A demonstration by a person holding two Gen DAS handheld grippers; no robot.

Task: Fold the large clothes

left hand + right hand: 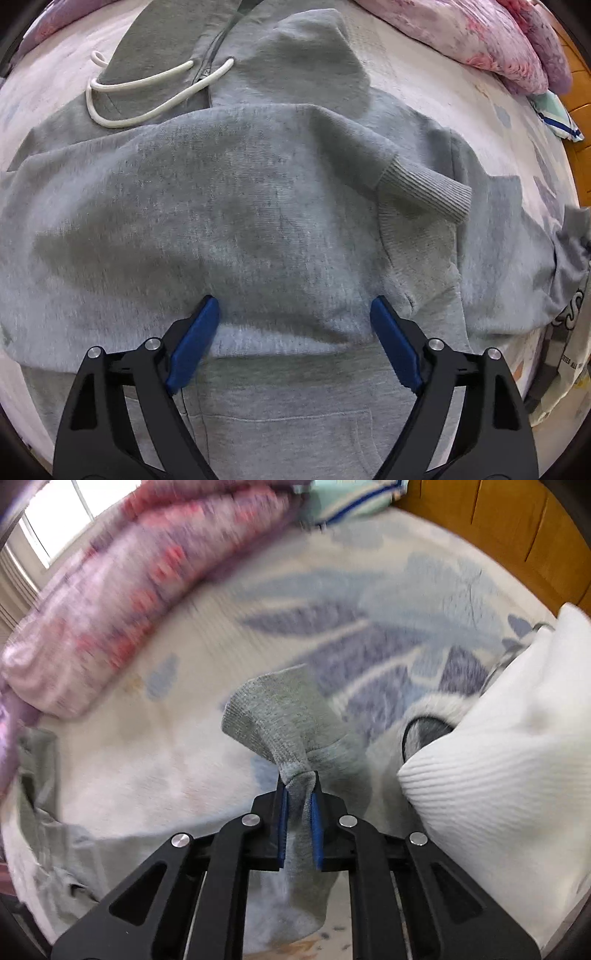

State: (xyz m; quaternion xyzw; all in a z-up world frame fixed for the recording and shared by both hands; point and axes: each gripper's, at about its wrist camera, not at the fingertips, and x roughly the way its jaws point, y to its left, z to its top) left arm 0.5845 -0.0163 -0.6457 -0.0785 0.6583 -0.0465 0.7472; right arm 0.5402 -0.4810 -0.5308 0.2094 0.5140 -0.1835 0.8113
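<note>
Bed sheet (424, 92) fills both views, pale with a blue leaf print. Wooden headboard (498, 528) along the far edge, pink floral quilt (110, 602) bunched beside it.

My grey hoodie (229, 206) lies spread flat on the sheet and takes up most of the left wrist view. One sleeve is folded across the body, its ribbed cuff (428, 188) lying on the chest panel. Hood sits at the far end with the white drawstring (147, 88) looped over it. Kangaroo pocket seam shows near the bottom edge, between the gripper arms.

White ribbed garment (498, 768) sits at the right of the right wrist view, just beside the right gripper.

Left gripper (294, 314): jaws wide apart, pointing down at the hoodie body, blue pads (195, 343) close over the fabric (contact: cannot tell), nothing pinched.

Right gripper (299, 794): jaws clamped on the other sleeve cuff (277, 716), grey rib knit bunched between the pads, with the cuff end fanning out past the tips, above the sheet. Background is motion-blurred in this view.
</note>
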